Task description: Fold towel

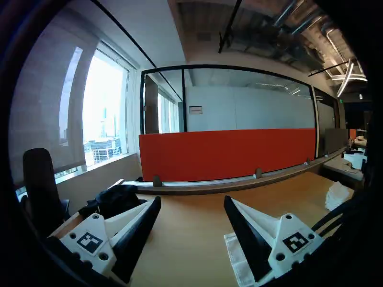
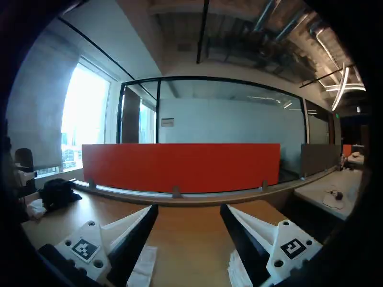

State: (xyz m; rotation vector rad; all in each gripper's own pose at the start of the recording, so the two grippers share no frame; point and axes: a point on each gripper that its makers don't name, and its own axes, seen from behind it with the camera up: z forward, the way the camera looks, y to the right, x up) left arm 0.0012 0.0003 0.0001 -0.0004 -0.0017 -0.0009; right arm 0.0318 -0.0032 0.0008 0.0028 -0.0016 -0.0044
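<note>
left gripper (image 1: 191, 198) and right gripper (image 2: 188, 206) both released (nothing held); towel (image 1: 234, 256) lies near on desk (image 1: 191, 248), ungrasped; folding judged not yet begun.

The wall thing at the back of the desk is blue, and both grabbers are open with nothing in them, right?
Not quite. The divider panel at the back of the desk is orange-red, not blue, as the left gripper view shows. The left gripper and the right gripper are open with nothing in them.
</note>
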